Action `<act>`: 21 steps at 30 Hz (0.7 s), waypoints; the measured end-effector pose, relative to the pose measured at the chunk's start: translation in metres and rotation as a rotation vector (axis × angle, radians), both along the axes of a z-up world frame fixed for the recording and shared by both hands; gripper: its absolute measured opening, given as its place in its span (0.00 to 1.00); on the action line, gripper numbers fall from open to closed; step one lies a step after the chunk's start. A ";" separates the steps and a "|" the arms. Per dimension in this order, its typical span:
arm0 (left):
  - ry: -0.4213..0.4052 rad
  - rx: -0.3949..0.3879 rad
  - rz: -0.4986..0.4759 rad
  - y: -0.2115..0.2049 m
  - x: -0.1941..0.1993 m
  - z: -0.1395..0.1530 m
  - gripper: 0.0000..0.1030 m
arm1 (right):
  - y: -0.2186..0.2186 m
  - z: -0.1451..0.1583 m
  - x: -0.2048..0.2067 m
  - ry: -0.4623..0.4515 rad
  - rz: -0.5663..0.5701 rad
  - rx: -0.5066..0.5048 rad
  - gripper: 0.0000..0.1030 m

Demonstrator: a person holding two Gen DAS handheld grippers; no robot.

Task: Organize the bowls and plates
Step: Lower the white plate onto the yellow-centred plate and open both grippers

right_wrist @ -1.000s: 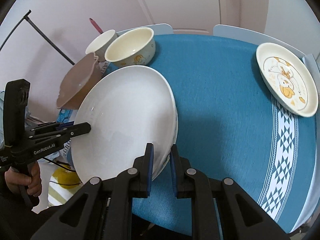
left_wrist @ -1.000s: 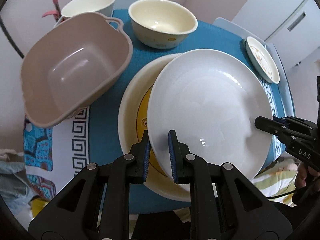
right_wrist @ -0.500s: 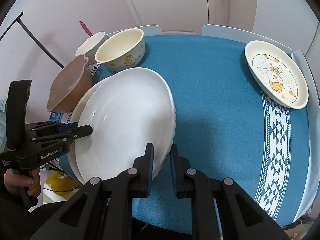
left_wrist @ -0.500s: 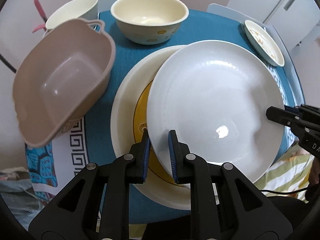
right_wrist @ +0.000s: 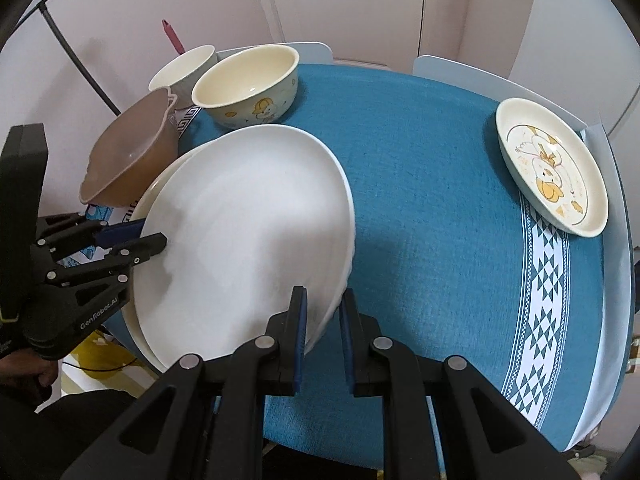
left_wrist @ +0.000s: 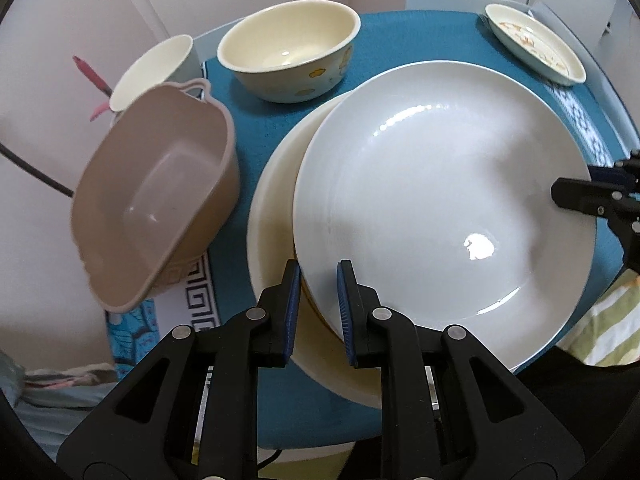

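The white plate [left_wrist: 436, 216] is shown held over a cream plate [left_wrist: 276, 184] on the blue tablecloth [right_wrist: 432, 184]. Its rim is pinched at opposite edges by the left gripper [left_wrist: 318, 304] and the right gripper [right_wrist: 323, 320]. The glazed ceramic is judged stiff, slippery and breakable; a rim hold is advised.

Home dining corner, as I see it: my table [right_wrist: 420, 184] under a teal patterned tablecloth [right_wrist: 548, 280], cartoon-duck plate [right_wrist: 552, 172] and bowl [right_wrist: 248, 88], white panelled door [right_wrist: 344, 8], pale chair backs [right_wrist: 472, 76].
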State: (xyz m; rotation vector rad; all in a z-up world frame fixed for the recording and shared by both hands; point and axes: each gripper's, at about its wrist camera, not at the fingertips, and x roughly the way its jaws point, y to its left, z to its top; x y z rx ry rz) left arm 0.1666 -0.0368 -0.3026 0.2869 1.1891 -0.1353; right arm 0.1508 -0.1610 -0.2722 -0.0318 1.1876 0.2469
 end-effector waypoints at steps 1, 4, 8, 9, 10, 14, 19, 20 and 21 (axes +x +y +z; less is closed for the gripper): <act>-0.005 0.012 -0.003 -0.002 -0.001 0.000 0.15 | 0.001 0.000 0.000 0.005 0.008 -0.007 0.14; -0.014 0.036 -0.010 0.001 -0.001 0.000 0.15 | 0.005 -0.001 0.002 0.009 0.015 -0.018 0.14; -0.024 0.062 -0.019 0.003 -0.004 0.002 0.15 | 0.007 -0.003 0.003 0.013 0.023 -0.033 0.14; -0.027 0.067 -0.022 0.003 -0.004 0.002 0.15 | 0.007 -0.003 0.004 0.015 0.023 -0.036 0.14; -0.029 0.071 -0.024 0.004 -0.006 0.003 0.15 | 0.008 -0.003 0.004 0.015 0.025 -0.042 0.14; -0.041 0.087 -0.029 0.005 -0.010 0.005 0.15 | 0.010 -0.004 0.003 0.014 0.031 -0.059 0.14; -0.046 0.087 -0.025 0.004 -0.011 0.005 0.15 | 0.013 -0.005 0.002 0.013 0.037 -0.070 0.14; -0.047 0.090 -0.025 0.004 -0.011 0.006 0.15 | 0.013 -0.005 0.002 0.012 0.037 -0.070 0.14; -0.049 0.093 -0.025 0.004 -0.010 0.006 0.15 | 0.013 -0.004 0.001 0.011 0.038 -0.069 0.14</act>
